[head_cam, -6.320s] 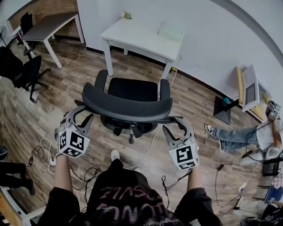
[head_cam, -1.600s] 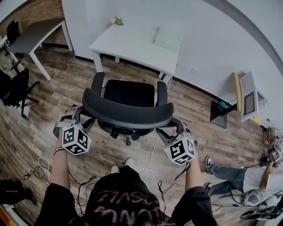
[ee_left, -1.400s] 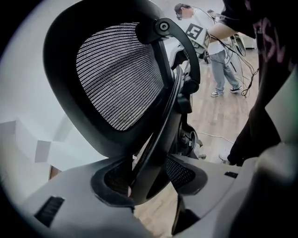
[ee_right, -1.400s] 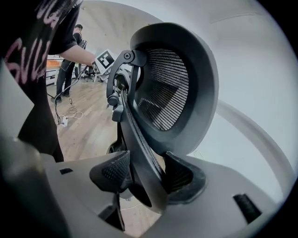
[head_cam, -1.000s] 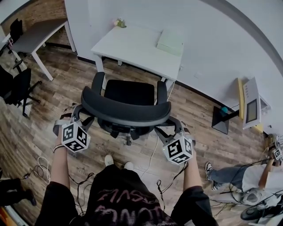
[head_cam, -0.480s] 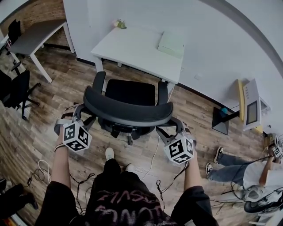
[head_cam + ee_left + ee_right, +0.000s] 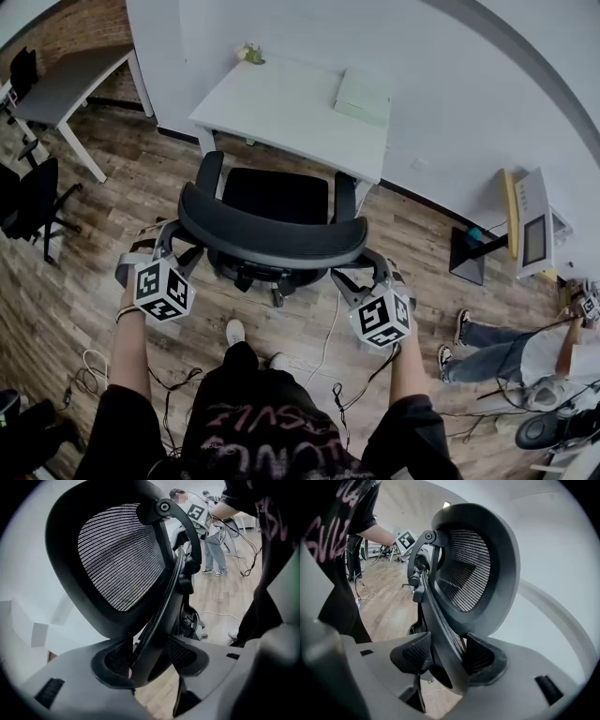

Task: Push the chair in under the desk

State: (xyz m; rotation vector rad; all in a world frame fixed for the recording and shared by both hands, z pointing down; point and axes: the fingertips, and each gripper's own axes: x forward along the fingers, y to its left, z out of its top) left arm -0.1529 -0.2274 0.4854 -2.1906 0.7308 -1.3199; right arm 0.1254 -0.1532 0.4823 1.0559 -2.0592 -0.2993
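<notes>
wood floor (image 7: 103, 246), white desk (image 7: 281, 108) by wall (image 7: 450, 84), chair (image 7: 277, 195) facing it, left claw (image 7: 145, 658) and right claw (image 7: 446, 660) apparently clamping its backrest (image 7: 272, 236)

Wheeled base of the black mesh office chair (image 7: 272, 234) is mostly hidden under its seat. Small greenish thing (image 7: 249, 54) at the white worktop (image 7: 281, 105) far corner, top centre: too tiny to tell.

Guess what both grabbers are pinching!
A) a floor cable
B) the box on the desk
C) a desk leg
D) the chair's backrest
D: the left gripper and the right gripper each have their jaws closed on an edge of the chair's backrest.
</notes>
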